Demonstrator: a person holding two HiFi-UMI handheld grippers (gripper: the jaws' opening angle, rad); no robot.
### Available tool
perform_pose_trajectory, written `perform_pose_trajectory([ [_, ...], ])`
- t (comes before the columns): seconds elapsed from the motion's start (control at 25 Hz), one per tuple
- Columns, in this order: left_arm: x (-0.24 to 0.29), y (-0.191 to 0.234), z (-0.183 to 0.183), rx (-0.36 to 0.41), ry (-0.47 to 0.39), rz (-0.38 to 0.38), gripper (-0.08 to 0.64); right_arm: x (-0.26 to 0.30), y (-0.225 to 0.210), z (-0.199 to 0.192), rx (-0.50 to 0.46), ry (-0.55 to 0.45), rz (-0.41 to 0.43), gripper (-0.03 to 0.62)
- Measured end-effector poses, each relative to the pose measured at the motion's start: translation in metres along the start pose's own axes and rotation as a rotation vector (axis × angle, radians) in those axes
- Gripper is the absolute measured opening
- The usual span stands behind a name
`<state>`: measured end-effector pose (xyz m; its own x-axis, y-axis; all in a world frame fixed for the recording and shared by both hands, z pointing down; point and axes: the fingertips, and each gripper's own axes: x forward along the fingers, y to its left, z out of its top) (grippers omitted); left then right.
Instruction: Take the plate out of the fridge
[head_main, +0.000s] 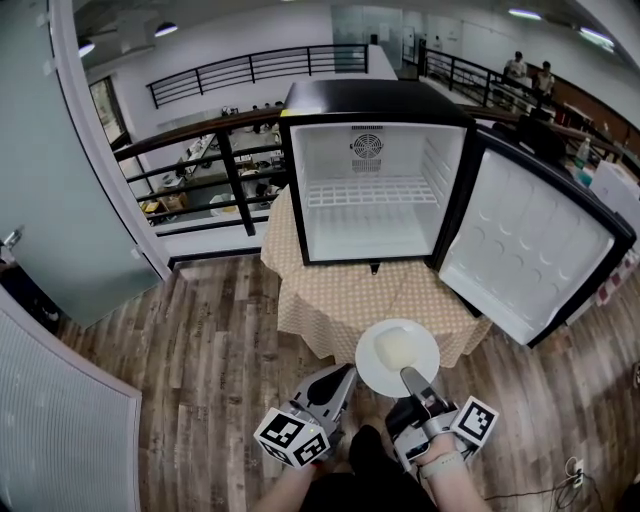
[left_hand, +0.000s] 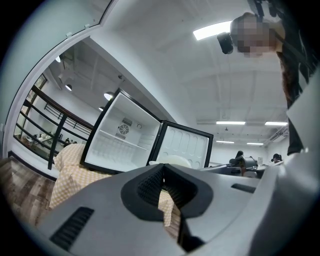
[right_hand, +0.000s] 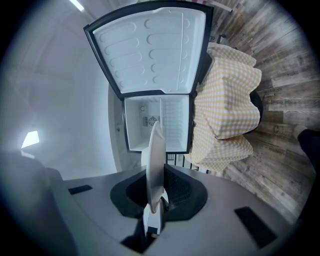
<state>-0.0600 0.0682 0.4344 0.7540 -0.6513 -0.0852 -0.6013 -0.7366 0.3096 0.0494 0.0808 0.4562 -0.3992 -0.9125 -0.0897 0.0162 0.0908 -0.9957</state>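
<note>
The white plate (head_main: 397, 357) hangs level in front of the table, outside the black mini fridge (head_main: 370, 190). My right gripper (head_main: 413, 380) is shut on the plate's near rim. In the right gripper view the plate (right_hand: 154, 160) shows edge-on, clamped between that gripper's (right_hand: 155, 200) pads. The fridge stands with its door (head_main: 525, 245) swung wide to the right, and its white inside with a wire shelf (head_main: 370, 190) holds nothing. My left gripper (head_main: 335, 385) is beside the plate's left edge, apart from it, shut and empty. In the left gripper view the left gripper (left_hand: 167, 192) points up at the fridge (left_hand: 117, 137).
The fridge sits on a small table under a yellow checked cloth (head_main: 330, 295) that drapes to the wood floor (head_main: 200, 350). A black railing (head_main: 230, 160) runs behind it, and a frosted glass panel (head_main: 60, 200) stands at the left. Two people (head_main: 528, 72) are far back right.
</note>
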Motion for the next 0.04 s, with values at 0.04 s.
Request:
perform_pose_trajectory([
  [0.04,-0.0012,0.0008,-0.0003,-0.001,0.002,-0.002,0.009,-0.0012,-0.0019,-0.0007,0.0,-0.003,-0.003,0.049],
])
